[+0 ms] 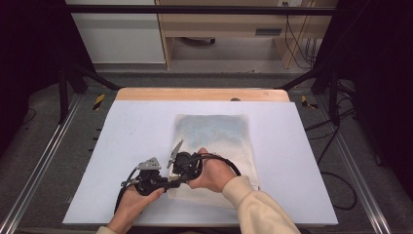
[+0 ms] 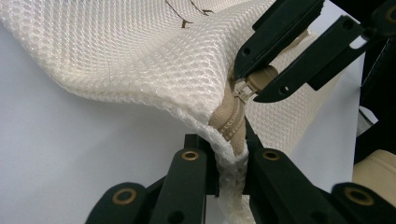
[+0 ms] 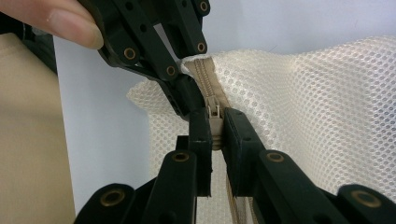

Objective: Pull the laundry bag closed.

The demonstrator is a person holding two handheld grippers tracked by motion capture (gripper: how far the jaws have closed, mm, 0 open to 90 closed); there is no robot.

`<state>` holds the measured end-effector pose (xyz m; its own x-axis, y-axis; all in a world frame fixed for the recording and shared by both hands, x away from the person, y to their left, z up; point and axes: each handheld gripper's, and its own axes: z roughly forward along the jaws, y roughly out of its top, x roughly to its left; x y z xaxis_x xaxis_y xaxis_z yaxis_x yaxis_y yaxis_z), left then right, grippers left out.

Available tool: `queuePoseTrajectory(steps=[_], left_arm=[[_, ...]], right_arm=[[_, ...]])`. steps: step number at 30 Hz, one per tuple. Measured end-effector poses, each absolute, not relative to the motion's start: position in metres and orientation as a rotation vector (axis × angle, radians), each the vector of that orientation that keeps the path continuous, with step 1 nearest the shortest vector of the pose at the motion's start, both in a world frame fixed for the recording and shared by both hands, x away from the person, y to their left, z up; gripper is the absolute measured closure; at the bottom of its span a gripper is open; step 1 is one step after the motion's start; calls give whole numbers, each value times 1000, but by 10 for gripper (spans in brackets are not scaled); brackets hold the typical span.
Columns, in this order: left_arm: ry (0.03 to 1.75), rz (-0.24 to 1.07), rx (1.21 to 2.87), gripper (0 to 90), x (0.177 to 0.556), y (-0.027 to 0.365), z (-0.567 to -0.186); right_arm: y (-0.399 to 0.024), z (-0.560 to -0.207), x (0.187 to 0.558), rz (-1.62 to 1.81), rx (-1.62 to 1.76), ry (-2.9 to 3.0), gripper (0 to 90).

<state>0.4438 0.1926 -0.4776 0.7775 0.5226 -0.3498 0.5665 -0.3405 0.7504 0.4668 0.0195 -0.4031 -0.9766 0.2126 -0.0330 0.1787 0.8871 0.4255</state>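
A cream mesh bag (image 1: 214, 131) lies flat on the white mat (image 1: 136, 131), its near corner lifted off the surface. In the left gripper view my left gripper (image 2: 229, 151) is shut on the bag's mesh edge at the end of the beige zipper (image 2: 232, 120). The right gripper (image 2: 250, 86) comes in from the upper right there, clamped on the zipper pull (image 2: 246, 87). In the right gripper view my right gripper (image 3: 215, 125) is shut on that pull (image 3: 214, 113), with the left gripper (image 3: 191, 70) just beyond it on the bag's corner. From the high view, both grippers (image 1: 160, 178) (image 1: 185, 168) meet at the bag's near left corner.
The mat covers a wooden table (image 1: 195, 94) with bare mat to the left and right of the bag. A cream sleeve (image 1: 253, 204) enters from the bottom right. Black frame posts (image 1: 63, 87) and floor cables (image 1: 336, 180) flank the table.
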Motion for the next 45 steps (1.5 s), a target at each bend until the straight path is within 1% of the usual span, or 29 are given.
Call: queuePoseTrajectory(steps=[12,27,45], left_arm=[[803,-41,2019,855,443,192,-477],[783,-9,2045,854,440,188,-477],[788,6,2037,854,437,187,-478]], right_arm=[[15,-404,466,655,331,2979,822],[-1,-411,469,666,394,2977,822],[-20,-415,473,704,451,2972,822]])
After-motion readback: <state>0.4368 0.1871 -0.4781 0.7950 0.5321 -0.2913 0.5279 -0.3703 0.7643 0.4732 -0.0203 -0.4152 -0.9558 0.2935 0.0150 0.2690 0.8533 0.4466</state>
